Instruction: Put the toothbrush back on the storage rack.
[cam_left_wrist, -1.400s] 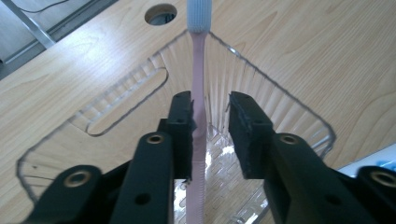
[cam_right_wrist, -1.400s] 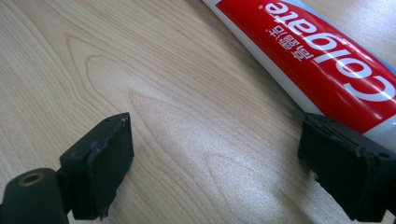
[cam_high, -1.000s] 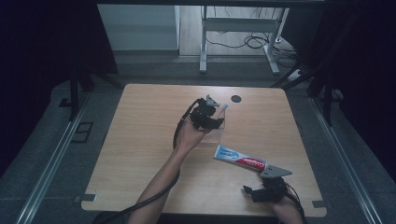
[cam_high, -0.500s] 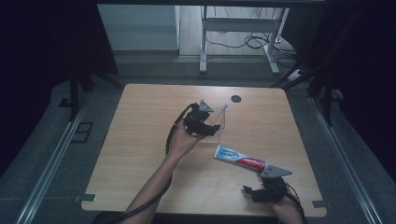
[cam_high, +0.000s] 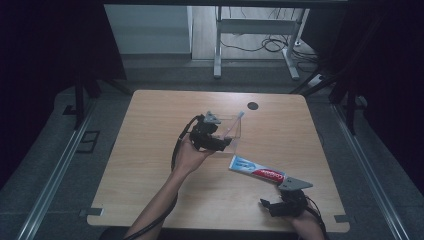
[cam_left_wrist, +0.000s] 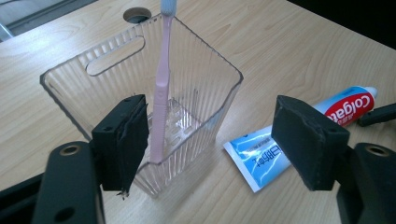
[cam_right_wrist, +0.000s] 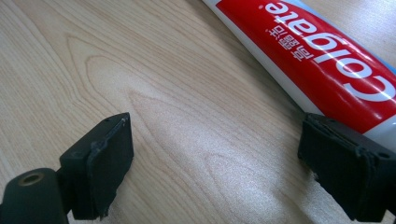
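Left gripper (cam_left_wrist: 210, 140) wide open, jaws just opened, gripping nothing; toothbrush (cam_left_wrist: 161, 93) standing in clear cup (cam_left_wrist: 205, 84) mid-table. Right gripper (cam_right_wrist: 215, 163) open, empty. Could tip cup when withdrawing.

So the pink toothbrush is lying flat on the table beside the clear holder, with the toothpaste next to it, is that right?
Not quite: the pink toothbrush stands upright inside the clear holder, not flat on the table, as the left gripper view shows. The toothpaste does lie beside the holder.
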